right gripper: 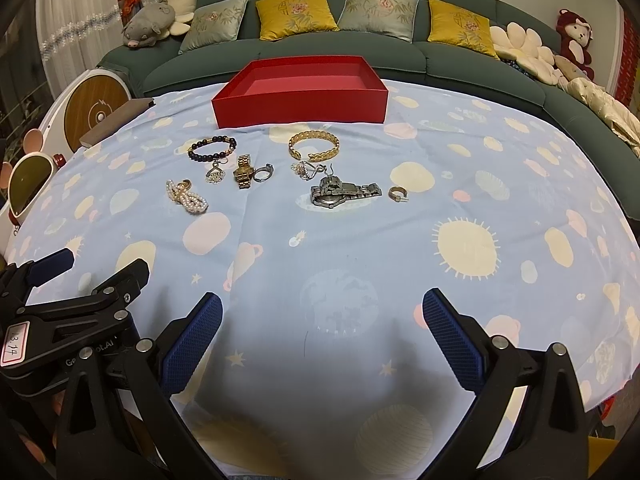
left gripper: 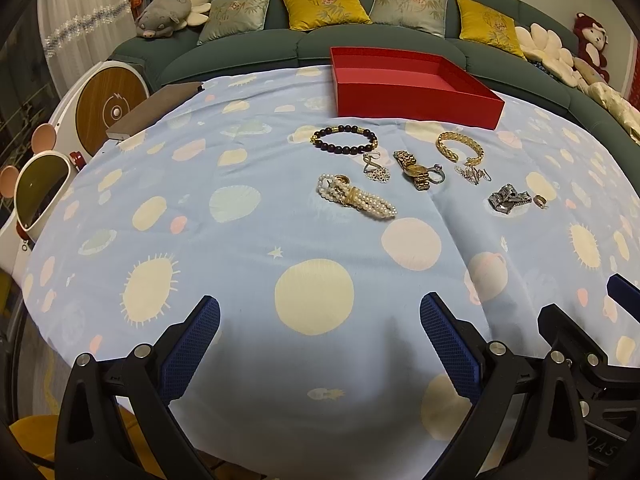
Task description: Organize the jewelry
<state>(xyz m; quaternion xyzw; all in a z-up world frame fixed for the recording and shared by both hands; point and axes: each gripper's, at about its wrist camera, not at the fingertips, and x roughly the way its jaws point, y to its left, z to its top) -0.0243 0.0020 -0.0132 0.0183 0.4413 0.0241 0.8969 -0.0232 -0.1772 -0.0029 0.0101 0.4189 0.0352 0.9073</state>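
Hand-held grippers (left gripper: pixel 320 312) agape; jewelry (right gripper: pixel 244 176) scattered.

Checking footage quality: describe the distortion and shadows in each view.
Left wrist: strong fisheye bend, sofa curving, dark corners, soft shadow on the cloth by the open left tool. Right wrist: same bend, similar shadow before the open right tool; jewelry stays sharp.

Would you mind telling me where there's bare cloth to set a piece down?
Free: the wide stretch of tablecloth between both tongs and the jewelry row, and the cloth right of the small gold ring. Crowded: from the pearl bracelet to the silver watch, below the empty red box.
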